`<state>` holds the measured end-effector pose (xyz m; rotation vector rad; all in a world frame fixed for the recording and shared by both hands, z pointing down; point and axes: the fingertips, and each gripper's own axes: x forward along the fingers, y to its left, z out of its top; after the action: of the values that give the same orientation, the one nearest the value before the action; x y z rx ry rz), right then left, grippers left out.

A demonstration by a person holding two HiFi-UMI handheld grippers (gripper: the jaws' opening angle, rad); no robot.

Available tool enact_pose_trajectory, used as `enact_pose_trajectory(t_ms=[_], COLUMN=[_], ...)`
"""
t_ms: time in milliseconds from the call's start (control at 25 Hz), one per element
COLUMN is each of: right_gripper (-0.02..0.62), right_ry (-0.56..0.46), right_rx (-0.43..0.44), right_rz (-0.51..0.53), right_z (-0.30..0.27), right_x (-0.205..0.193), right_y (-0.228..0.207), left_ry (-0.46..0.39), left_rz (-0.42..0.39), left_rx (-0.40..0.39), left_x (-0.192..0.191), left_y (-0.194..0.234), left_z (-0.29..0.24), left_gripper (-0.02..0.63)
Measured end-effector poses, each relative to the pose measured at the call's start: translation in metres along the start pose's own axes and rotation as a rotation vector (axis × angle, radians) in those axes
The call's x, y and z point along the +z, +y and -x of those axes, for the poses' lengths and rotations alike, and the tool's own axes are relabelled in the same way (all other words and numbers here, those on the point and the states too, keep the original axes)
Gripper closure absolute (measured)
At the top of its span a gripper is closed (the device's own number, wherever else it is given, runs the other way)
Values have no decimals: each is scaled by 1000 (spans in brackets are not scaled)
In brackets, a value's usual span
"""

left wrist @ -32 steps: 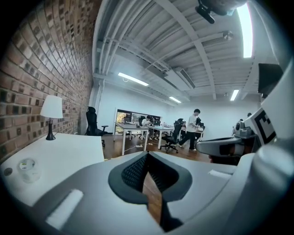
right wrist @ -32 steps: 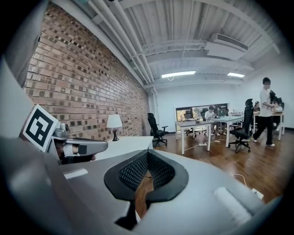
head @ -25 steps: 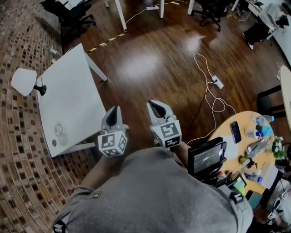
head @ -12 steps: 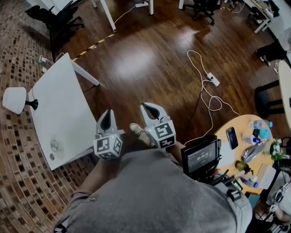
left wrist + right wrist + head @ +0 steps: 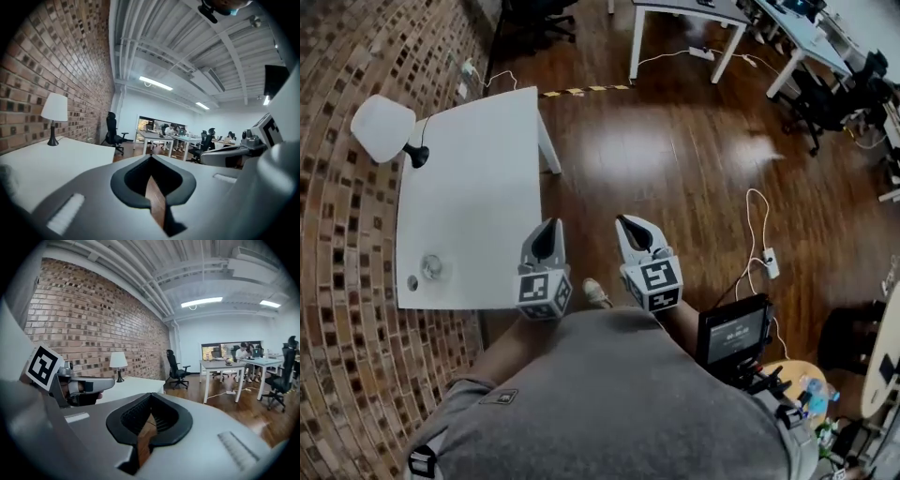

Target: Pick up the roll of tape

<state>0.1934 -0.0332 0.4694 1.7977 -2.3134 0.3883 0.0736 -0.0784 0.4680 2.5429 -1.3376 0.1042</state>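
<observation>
A clear roll of tape (image 5: 431,267) lies near the front left corner of the white table (image 5: 478,187), with a small round object (image 5: 412,281) beside it. My left gripper (image 5: 547,227) hovers at the table's front right corner, well right of the tape, its jaws shut and empty. My right gripper (image 5: 631,225) is held over the wooden floor beside it, also shut with nothing in it. In the left gripper view the left gripper (image 5: 151,159) points along the table (image 5: 42,159); the tape is not visible there. The right gripper (image 5: 151,397) faces the room.
A white lamp (image 5: 384,127) stands at the table's far left corner against the brick wall (image 5: 337,309). Desks (image 5: 684,14) and office chairs (image 5: 834,94) fill the far room. A cable with a power strip (image 5: 769,262) lies on the floor to the right.
The person has turned and stepped toward the white table, which now lies straight ahead at the left. Both grippers travelled along, side by side and shut.
</observation>
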Motion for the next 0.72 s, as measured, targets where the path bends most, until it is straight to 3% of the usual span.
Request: enact_pose_trajectory(t_ms=[400, 720], right_gripper=[583, 583], right_ry=[42, 86], right_rx=[361, 695], right_rz=[154, 234], right_z=[-123, -191], right_x=[33, 34], right_y=[94, 172], left_ry=[-51, -69], left_rz=[101, 168], left_rx=[386, 751], left_x=[3, -3], left_y=[133, 207], left_z=[40, 92], left_gripper=[604, 604])
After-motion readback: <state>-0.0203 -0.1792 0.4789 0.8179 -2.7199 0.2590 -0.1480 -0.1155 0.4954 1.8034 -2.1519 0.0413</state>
